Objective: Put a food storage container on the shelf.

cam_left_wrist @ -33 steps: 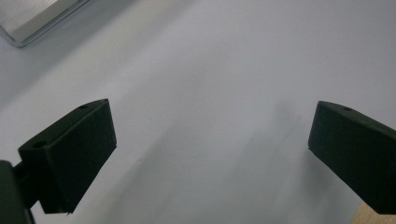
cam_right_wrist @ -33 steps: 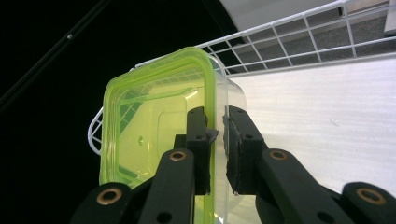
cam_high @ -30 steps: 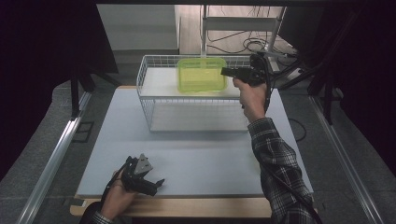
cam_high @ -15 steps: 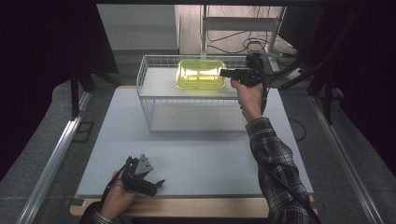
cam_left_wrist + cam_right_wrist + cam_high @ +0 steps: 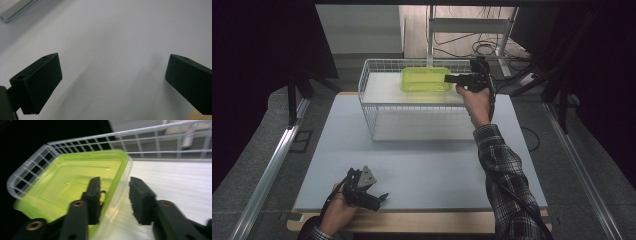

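My left gripper (image 5: pixel 371 194) sits well in front of the wire basket (image 5: pixel 377 107), near the table (image 5: pixel 427 165) front edge, jaws wide apart over bare tabletop, holding nothing. The green container (image 5: pixel 425 79) lies inside the basket at its back. My right gripper (image 5: pixel 113 195) straddles the container's right wall, one jaw inside, one outside; jaws have just been opening, pads off the wall. Basket wires close behind and left; basket floor open to the right.
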A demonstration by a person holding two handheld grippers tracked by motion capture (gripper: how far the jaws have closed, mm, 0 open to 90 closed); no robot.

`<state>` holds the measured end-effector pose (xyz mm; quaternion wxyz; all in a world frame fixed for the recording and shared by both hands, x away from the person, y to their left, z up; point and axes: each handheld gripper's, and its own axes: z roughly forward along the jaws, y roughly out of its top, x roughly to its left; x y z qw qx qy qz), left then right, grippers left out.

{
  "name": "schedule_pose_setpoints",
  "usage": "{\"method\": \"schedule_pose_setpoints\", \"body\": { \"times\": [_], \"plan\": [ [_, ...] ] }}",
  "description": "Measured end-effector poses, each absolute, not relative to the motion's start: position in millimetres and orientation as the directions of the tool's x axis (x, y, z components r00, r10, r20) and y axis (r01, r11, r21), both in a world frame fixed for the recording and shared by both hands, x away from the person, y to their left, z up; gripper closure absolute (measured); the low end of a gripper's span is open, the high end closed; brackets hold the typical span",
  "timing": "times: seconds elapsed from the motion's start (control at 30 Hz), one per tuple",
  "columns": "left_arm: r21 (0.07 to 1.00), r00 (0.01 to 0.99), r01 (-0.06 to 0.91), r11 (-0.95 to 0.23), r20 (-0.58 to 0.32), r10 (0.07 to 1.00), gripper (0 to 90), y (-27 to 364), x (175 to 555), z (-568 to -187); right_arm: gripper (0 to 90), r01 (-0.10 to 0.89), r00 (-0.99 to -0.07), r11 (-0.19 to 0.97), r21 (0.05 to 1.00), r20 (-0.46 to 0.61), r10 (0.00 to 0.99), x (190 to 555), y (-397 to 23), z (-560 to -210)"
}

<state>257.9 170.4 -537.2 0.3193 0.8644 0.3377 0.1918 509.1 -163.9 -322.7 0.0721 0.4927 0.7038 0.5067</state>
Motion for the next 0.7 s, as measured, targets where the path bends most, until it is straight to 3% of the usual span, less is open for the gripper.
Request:
{"method": "schedule_pose_setpoints", "body": {
  "times": [0.07,0.23,0.7],
  "plan": [
    [0.680,0.699,0.464,-0.568,0.113,0.706,0.7,170.0,257.8,-537.5,57.1,0.589,-0.515,0.051,0.806,0.327,0.793,508.3,-161.4,-321.0],
    [0.682,0.697,0.465,-0.565,0.112,0.708,0.6,170.5,257.8,-536.9,52.6,0.578,-0.516,0.078,0.812,0.290,0.806,507.3,-158.3,-318.4],
    [0.744,0.676,0.497,-0.447,-0.009,0.737,0.0,181.2,260.0,-530.7,33.6,0.552,-0.582,0.087,0.829,0.308,0.752,495.1,-164.9,-312.7]
  ]
}}
